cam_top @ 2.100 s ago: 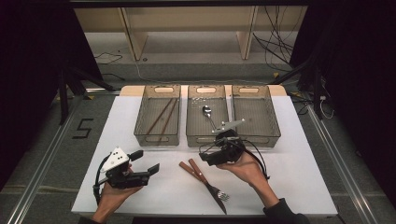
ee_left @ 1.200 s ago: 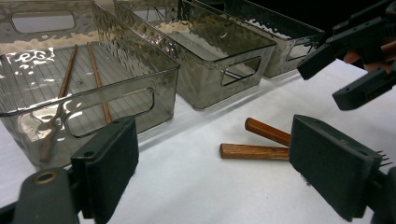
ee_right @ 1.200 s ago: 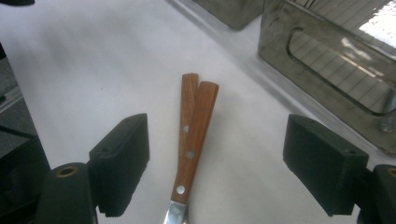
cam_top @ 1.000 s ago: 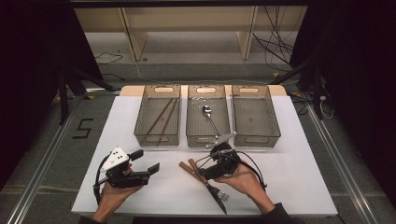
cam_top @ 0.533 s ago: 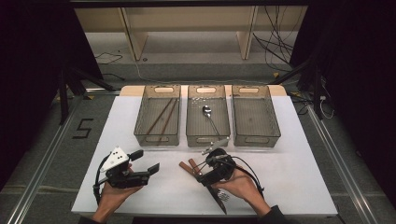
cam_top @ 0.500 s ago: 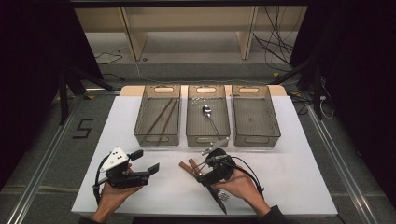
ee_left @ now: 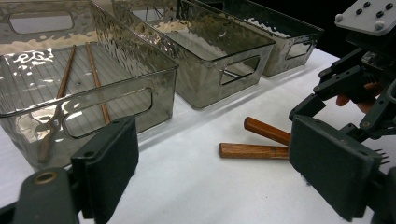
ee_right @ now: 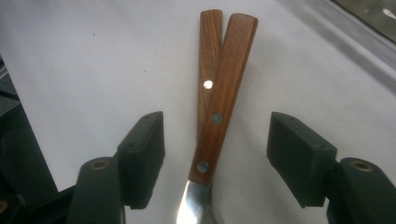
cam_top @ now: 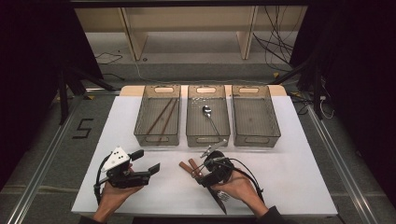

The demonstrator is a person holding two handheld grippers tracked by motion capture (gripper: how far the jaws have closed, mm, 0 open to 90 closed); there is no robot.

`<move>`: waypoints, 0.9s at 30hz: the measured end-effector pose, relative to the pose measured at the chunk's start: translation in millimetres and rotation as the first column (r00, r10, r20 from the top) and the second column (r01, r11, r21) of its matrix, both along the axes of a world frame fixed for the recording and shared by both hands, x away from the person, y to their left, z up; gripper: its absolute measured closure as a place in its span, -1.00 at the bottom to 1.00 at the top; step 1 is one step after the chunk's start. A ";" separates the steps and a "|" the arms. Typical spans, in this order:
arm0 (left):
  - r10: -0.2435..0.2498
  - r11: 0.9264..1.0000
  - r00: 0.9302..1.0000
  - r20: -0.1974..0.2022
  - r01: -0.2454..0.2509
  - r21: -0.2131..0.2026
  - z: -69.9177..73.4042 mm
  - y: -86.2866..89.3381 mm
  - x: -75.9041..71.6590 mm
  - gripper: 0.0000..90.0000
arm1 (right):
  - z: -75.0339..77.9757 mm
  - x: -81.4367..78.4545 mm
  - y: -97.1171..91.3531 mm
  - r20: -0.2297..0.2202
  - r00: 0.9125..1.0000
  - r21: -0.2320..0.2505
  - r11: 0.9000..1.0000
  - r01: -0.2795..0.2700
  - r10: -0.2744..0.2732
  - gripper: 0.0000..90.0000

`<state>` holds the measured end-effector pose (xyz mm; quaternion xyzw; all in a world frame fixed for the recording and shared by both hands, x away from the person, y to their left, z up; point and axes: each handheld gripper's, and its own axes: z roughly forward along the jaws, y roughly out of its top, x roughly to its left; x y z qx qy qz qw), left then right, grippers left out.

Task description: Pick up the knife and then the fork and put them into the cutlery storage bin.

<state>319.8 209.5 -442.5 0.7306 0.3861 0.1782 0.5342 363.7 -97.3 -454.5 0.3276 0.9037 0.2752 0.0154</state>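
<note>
Two wooden-handled utensils lie crossed on the white table [cam_top: 289, 182], handles [cam_top: 189, 166] pointing left and steel ends [cam_top: 222, 198] toward the person. My right gripper [cam_top: 201, 173] is low over them. In the right gripper view the riveted handle [ee_right: 231, 70] lies over the second handle [ee_right: 208, 51] between the jaws of this gripper [ee_right: 215, 126]. The jaws have just been closing and stand apart from the wood, still open. My left gripper [cam_top: 145, 161] rests at the front left, open and empty. From the left gripper [ee_left: 219, 163], both handles [ee_left: 254, 150] show ahead.
Three clear bins stand in a row behind. The left bin [cam_top: 157, 138] holds chopsticks [cam_top: 161, 116], the middle bin [cam_top: 208, 138] a spoon [cam_top: 209, 116], and the right bin [cam_top: 256, 137] has nothing in it. The table's front edge is close to both hands.
My right gripper came from in front of the middle bin, toward the person and left, down onto the wooden handles, and its jaws narrowed. The left gripper has not moved.
</note>
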 end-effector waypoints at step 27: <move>0.000 1.000 1.000 0.004 0.000 0.000 -0.3 1.3 -1.4 -0.65 | -13.1 -2.9 5.7 -0.043 0.999 -0.077 0.997 -0.015 0.012 0.47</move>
